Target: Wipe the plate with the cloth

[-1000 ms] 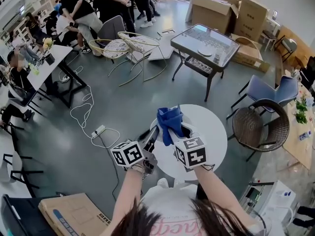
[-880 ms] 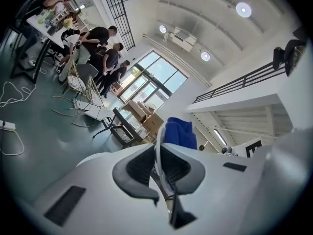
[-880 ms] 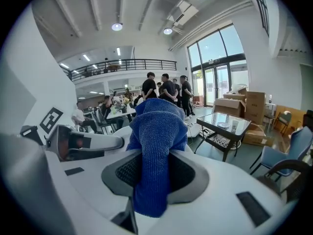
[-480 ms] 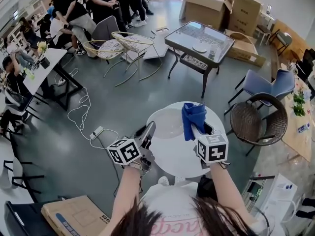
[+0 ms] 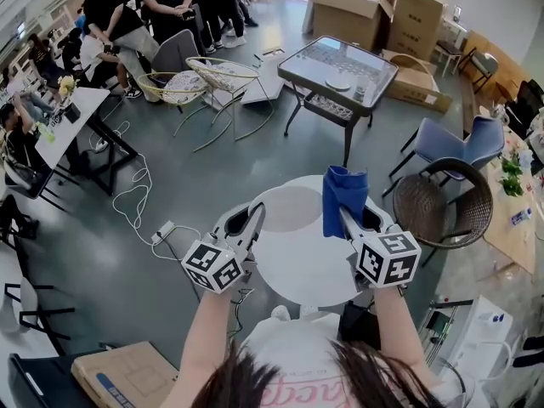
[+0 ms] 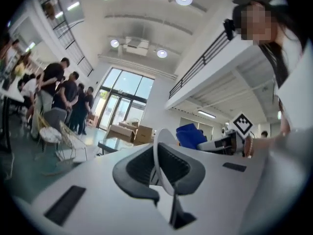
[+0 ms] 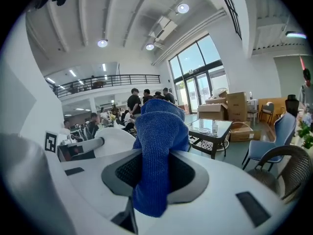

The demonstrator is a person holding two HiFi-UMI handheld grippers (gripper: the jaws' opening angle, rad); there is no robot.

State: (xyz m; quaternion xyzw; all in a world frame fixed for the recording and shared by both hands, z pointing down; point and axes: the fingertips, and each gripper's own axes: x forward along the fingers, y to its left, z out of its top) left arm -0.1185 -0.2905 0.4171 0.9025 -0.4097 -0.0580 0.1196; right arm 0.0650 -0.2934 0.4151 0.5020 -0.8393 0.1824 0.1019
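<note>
Head view: left claw (image 5: 255, 217) tight on white plate (image 6: 163, 136), right claw (image 5: 348, 217) tight on bunched blue cloth (image 5: 344, 192)

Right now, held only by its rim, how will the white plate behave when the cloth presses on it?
The plate looks stiff: pinched at one rim by the left hand-held gripper, it shows no sag. Its smooth white face is probably slippery, so it may pivot in the grip under pressure. It looks thin, so likely breakable if dropped.
</note>
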